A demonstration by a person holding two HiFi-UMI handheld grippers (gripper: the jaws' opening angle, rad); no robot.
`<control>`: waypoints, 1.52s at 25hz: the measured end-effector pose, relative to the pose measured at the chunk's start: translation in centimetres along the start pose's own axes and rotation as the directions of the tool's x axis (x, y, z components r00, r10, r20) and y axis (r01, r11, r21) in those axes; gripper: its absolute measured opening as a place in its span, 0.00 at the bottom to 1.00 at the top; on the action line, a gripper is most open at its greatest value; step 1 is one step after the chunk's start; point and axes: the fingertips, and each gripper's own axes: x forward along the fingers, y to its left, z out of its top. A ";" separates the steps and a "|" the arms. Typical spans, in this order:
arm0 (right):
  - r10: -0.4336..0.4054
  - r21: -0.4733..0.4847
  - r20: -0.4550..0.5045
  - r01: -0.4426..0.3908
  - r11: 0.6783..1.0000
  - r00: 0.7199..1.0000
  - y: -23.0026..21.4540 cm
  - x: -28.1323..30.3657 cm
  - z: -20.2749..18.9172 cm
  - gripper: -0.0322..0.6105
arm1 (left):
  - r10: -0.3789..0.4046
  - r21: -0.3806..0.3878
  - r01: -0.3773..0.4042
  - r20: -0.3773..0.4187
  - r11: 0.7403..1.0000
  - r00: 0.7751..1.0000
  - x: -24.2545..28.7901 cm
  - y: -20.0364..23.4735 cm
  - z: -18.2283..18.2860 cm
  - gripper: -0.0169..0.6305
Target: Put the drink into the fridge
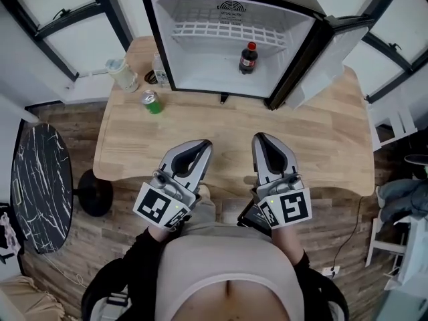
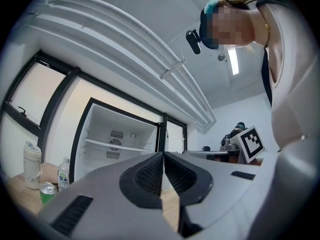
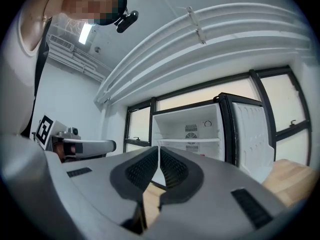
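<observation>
Grippers side by side above the tabletop's (image 1: 321,139) near edge, both clenched on nothing. The left gripper (image 1: 202,148) has its jaws pressed together, and so does the right gripper (image 1: 261,142). Across the bare wood, at the far edge, stands the fridge (image 1: 231,5), its door (image 1: 334,52) swung open to the right. A cola bottle (image 1: 248,57) stands upright inside on the fridge floor, right of centre. Near the far left corner stand a green can (image 1: 151,101), a clear bottle (image 1: 159,69) against the fridge's side, and a pale cup (image 1: 122,74).

Fridge (image 1: 164,25) wall half hides the clear bottle (image 1: 158,69).
</observation>
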 end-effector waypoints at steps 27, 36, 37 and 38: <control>0.081 0.026 0.029 -0.081 0.996 0.996 7.5 -19.2 4.2 0.11 | 0.070 0.031 -0.070 0.015 0.997 0.997 -11.3 -17.9 2.3 0.05; 0.133 0.030 0.023 -0.133 0.991 0.991 9.0 -19.4 3.3 0.11 | 0.118 0.015 -0.118 0.014 0.993 0.993 -13.0 -18.4 1.5 0.05; 0.134 0.030 0.026 -0.134 0.990 0.991 9.2 -19.4 3.4 0.11 | 0.114 0.017 -0.115 0.015 0.993 0.993 -13.1 -18.6 1.6 0.05; 0.134 0.029 0.031 -0.135 0.990 0.991 9.4 -19.6 3.6 0.11 | 0.110 0.023 -0.110 0.017 0.994 0.994 -13.3 -18.8 1.8 0.05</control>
